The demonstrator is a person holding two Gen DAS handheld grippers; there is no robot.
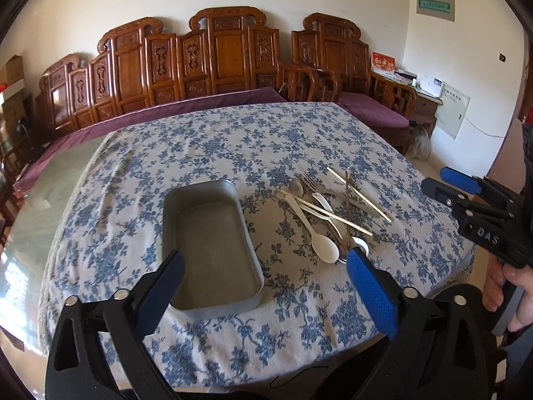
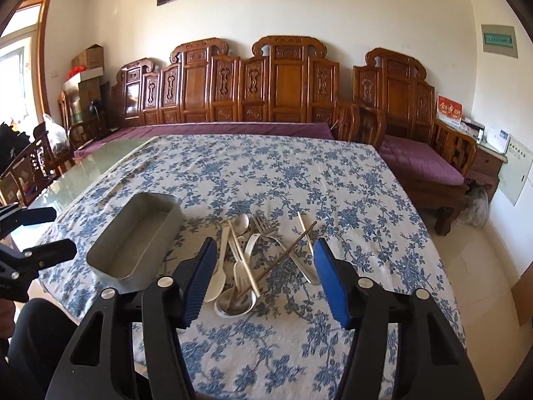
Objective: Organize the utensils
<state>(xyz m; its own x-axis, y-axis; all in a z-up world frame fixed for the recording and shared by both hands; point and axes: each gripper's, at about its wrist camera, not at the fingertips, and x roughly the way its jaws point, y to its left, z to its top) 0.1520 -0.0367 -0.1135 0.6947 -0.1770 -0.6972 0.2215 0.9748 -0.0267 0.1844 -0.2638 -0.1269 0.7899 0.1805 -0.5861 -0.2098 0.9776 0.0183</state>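
Note:
An empty grey metal tray (image 1: 213, 243) (image 2: 133, 250) lies on the blue-flowered tablecloth. Right of it is a pile of utensils (image 1: 329, 213) (image 2: 253, 260): white plastic spoons (image 1: 316, 230), metal spoons, a metal fork (image 2: 263, 225) and several chopsticks (image 1: 358, 193). My left gripper (image 1: 265, 260) is open and empty, hovering over the tray's near end. My right gripper (image 2: 265, 245) is open and empty, hovering just before the pile; it also shows at the right edge of the left wrist view (image 1: 459, 186).
The tablecloth (image 1: 206, 140) covers part of a glass-topped table (image 2: 100, 156). A carved wooden bench with purple cushions (image 2: 260, 100) stands behind the table. The table's near edge is just below the grippers.

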